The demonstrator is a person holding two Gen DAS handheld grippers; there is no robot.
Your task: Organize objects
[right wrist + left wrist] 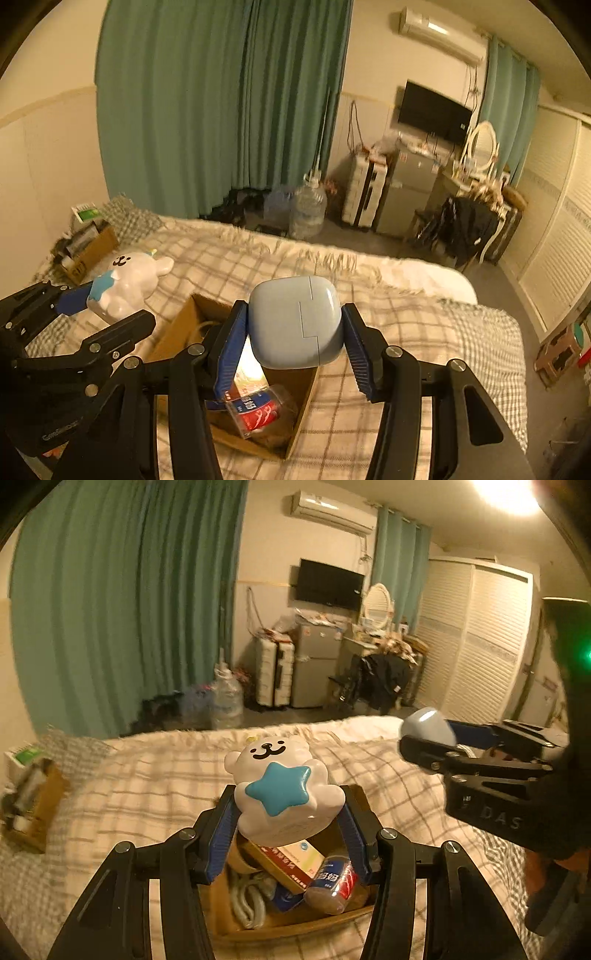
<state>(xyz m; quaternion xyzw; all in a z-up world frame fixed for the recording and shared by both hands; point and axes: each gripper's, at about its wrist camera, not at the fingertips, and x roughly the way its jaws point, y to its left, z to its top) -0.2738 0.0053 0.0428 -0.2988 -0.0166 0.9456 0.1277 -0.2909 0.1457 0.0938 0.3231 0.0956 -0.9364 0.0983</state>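
My left gripper (286, 812) is shut on a white bear-shaped toy (280, 790) with a blue star, held above an open cardboard box (280, 919) on the bed. The box holds a red-and-blue jar (330, 884), a flat carton (288, 860) and a grey cord. My right gripper (293, 332) is shut on a pale blue rounded case (293, 321), held above the same box (184, 317). In the left wrist view the right gripper (424, 738) and its case show at the right. In the right wrist view the left gripper (110, 299) and the toy (129, 280) show at the left.
The bed (406, 332) has a plaid blanket. A second cardboard box (33, 805) of items sits at the bed's far left, also in the right wrist view (88, 251). Beyond the bed are green curtains, water jugs (306, 210), a suitcase, a small fridge and a wardrobe.
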